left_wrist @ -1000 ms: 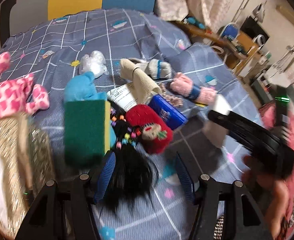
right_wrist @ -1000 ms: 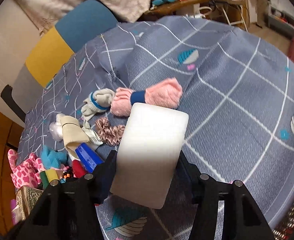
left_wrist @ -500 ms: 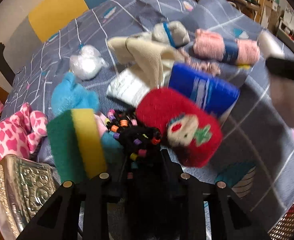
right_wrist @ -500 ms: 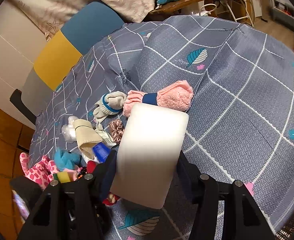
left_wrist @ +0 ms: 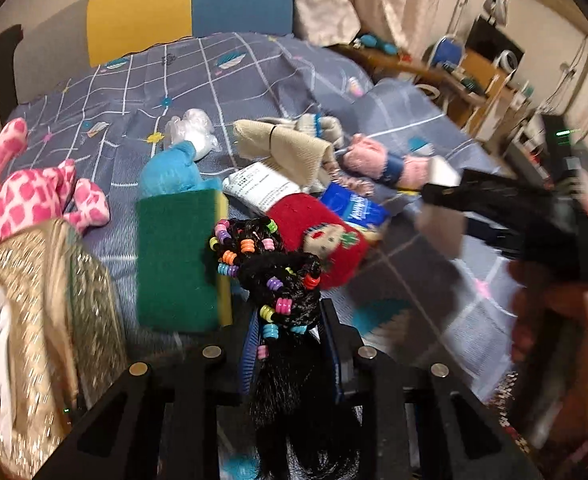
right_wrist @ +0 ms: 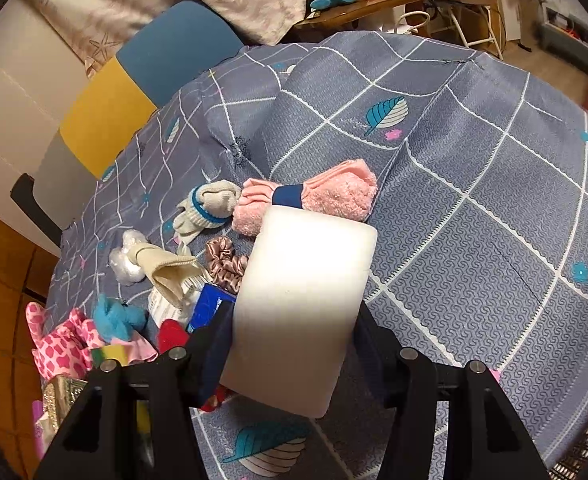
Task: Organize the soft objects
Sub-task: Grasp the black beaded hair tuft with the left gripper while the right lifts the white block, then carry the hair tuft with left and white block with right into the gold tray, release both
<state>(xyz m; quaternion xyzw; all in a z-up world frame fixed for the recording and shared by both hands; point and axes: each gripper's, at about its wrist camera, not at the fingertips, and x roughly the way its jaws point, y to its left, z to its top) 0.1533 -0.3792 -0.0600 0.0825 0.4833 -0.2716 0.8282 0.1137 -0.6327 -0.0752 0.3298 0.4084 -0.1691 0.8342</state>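
Pick-up step, by the look of it. Left gripper clenched on the black beaded hairpiece, just at 3 o'clock of the green sponge. Right gripper grasping the white foam block. Next: probably lifting clear without snagging the red sock.

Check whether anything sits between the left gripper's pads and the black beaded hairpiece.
Nothing visible does. The left gripper is shut directly on the black beaded hairpiece, blue pads pressing its sides. The green sponge stands beside it, not between.
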